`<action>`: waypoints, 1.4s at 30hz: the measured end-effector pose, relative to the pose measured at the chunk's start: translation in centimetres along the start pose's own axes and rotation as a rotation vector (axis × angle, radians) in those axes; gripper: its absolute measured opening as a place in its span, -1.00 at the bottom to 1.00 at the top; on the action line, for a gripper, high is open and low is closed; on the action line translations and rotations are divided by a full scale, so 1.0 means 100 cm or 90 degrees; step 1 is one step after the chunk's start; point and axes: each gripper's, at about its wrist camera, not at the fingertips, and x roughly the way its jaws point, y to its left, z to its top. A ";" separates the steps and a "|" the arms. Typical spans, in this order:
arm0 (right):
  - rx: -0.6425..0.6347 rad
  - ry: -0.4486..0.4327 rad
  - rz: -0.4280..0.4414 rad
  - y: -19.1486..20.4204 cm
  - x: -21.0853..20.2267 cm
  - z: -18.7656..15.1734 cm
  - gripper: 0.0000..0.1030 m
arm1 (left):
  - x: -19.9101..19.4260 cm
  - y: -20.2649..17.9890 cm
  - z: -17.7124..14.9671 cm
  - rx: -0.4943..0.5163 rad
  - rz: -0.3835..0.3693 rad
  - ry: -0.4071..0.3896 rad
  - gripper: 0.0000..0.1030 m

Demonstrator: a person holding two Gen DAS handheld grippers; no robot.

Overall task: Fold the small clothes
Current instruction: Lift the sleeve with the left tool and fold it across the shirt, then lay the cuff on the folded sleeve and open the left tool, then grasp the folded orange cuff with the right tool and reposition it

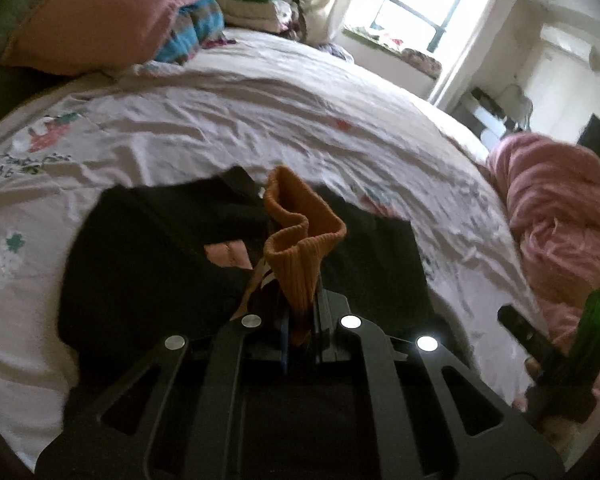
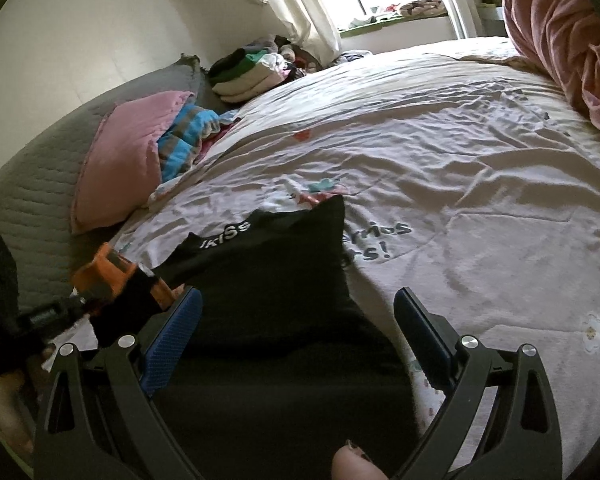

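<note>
Mostly the bed (image 2: 460,152) fills both views, its printed sheet creased, pillow (image 1: 100,16) near the headboard. Black garment (image 2: 268,280) runs under both tools, lower part hidden. Left gripper (image 1: 300,320) pinches an orange sock (image 1: 300,240); right gripper (image 2: 296,340) gapes.

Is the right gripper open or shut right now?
Open: the right gripper has its blue pads spread wide above the black garment, pinching nothing.
</note>
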 end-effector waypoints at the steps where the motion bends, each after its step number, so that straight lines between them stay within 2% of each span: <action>1: 0.003 0.000 -0.002 -0.002 0.000 0.000 0.86 | 0.004 -0.002 -0.002 0.002 -0.004 0.006 -0.96; 6: 0.013 0.007 -0.007 -0.008 0.002 -0.001 0.86 | 0.025 -0.018 -0.015 0.028 -0.039 0.048 -0.92; 9: 0.018 0.009 -0.010 -0.010 0.001 -0.002 0.86 | 0.034 -0.023 -0.022 0.040 -0.068 0.072 -0.83; 12: 0.022 0.012 -0.009 -0.011 0.001 -0.002 0.86 | 0.040 -0.027 -0.029 0.043 -0.103 0.092 -0.61; 13: 0.022 0.015 -0.008 -0.011 0.002 -0.002 0.86 | 0.039 -0.028 -0.031 0.044 -0.114 0.097 -0.46; 16: 0.018 0.027 -0.007 -0.009 0.005 -0.004 0.86 | 0.030 -0.026 -0.029 0.042 -0.119 0.084 -0.20; 18: 0.012 0.046 0.002 -0.004 0.011 -0.006 0.86 | 0.020 -0.021 -0.024 0.039 -0.113 0.065 0.00; 19: 0.005 0.058 0.009 0.000 0.015 -0.008 0.86 | 0.014 -0.017 -0.020 0.041 -0.094 0.052 0.11; 22: -0.038 0.131 0.038 0.027 0.039 -0.018 0.84 | 0.000 -0.004 -0.012 0.049 -0.002 0.019 0.35; 24: -0.059 0.174 0.060 0.045 0.054 -0.024 0.66 | -0.010 0.006 -0.008 0.042 0.039 -0.001 0.43; 25: -0.078 0.194 0.073 0.059 0.065 -0.029 0.64 | -0.017 0.015 -0.005 0.032 0.055 -0.012 0.47; 26: -0.092 0.207 0.062 0.069 0.074 -0.032 0.60 | -0.022 0.022 -0.003 0.022 0.068 -0.022 0.56; 29: -0.105 0.240 0.055 0.087 0.096 -0.042 0.49 | -0.040 0.045 0.002 -0.011 0.080 -0.045 0.60; 31: -0.098 0.261 0.051 0.091 0.110 -0.048 0.35 | -0.050 0.058 0.003 -0.031 0.085 -0.058 0.62; 32: -0.093 0.266 0.050 0.092 0.117 -0.050 0.12 | -0.054 0.064 0.004 -0.037 0.087 -0.063 0.65; 33: -0.096 0.262 0.048 0.093 0.119 -0.051 -0.27 | -0.057 0.068 0.005 -0.043 0.088 -0.067 0.66; 34: -0.098 0.257 0.054 0.093 0.117 -0.049 -0.41 | -0.061 0.074 0.005 -0.050 0.089 -0.072 0.66; 35: -0.100 0.247 0.069 0.095 0.115 -0.046 -0.66 | -0.065 0.080 0.006 -0.058 0.092 -0.079 0.66; 39: -0.153 0.184 0.097 0.111 0.092 -0.029 -0.87 | -0.077 0.099 0.009 -0.086 0.097 -0.096 0.66; 42: -0.207 0.133 0.134 0.131 0.072 -0.004 -0.91 | -0.085 0.110 0.010 -0.104 0.086 -0.106 0.66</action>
